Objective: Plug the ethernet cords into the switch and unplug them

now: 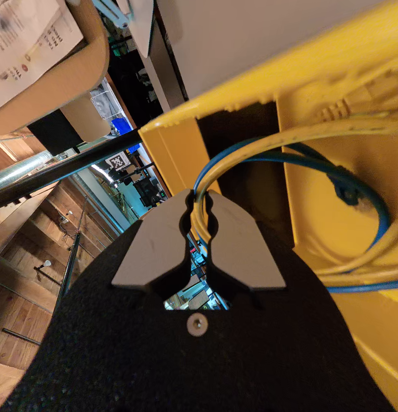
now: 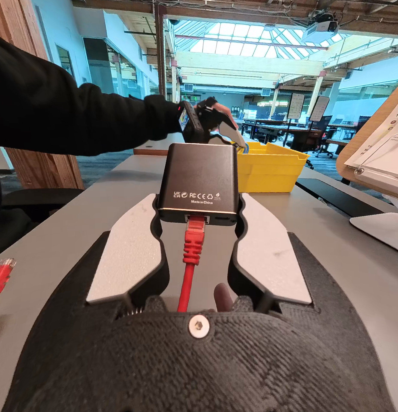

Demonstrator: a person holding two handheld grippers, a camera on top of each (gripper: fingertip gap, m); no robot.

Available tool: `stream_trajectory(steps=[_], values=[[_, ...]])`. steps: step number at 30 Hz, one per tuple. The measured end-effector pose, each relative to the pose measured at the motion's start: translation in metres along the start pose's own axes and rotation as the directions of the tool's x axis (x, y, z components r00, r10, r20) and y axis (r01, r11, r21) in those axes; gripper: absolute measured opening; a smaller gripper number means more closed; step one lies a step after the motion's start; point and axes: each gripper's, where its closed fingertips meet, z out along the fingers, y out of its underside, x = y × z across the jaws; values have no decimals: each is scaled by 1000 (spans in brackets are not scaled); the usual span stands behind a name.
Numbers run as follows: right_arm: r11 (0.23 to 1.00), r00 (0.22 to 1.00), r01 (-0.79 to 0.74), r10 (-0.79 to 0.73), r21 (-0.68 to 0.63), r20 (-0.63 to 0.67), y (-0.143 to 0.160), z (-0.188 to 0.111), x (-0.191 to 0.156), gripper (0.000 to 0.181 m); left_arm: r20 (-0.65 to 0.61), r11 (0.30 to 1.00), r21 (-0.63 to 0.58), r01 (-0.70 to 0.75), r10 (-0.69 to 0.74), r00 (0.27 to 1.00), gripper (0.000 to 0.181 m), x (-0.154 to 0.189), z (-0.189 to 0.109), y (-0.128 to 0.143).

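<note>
In the right wrist view my right gripper (image 2: 198,198) is shut on a black switch (image 2: 198,169) and holds it by its sides on the grey table (image 2: 327,278). A red ethernet cord (image 2: 192,245) is plugged into the switch's near port and runs back between the fingers. A second red plug (image 2: 2,274) lies at the left edge. My left gripper (image 1: 199,195) is shut on a yellow cord (image 1: 271,140) and a blue cord (image 1: 282,158) coiled in a yellow bin (image 1: 238,84). It also shows in the right wrist view (image 2: 239,140), reaching into the bin (image 2: 271,174).
A tilted wooden board with paper sheets (image 2: 371,142) on a white stand (image 2: 382,229) is at the right, with a black pad (image 2: 338,198) beside it. A person's black sleeve (image 2: 60,111) crosses from the left. A wooden post (image 2: 42,169) stands at the table's left.
</note>
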Motion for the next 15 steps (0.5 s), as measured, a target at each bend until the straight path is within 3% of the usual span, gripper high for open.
stream_trajectory(steps=[3,8,15], values=[[1000,1000,-11,11,-3,3,0,0,1,64,-21,999,-35,17,-17,1000,6,-7,-16,21],[1000,1000,-4,4,-9,7,1,1,0,64,-106,977,-56,205,-210,972,5,-22,-52,50],[1000,1000,-12,12,17,6,-2,-2,1,64,-46,884,-143,444,-454,890,5,-69,-110,95]])
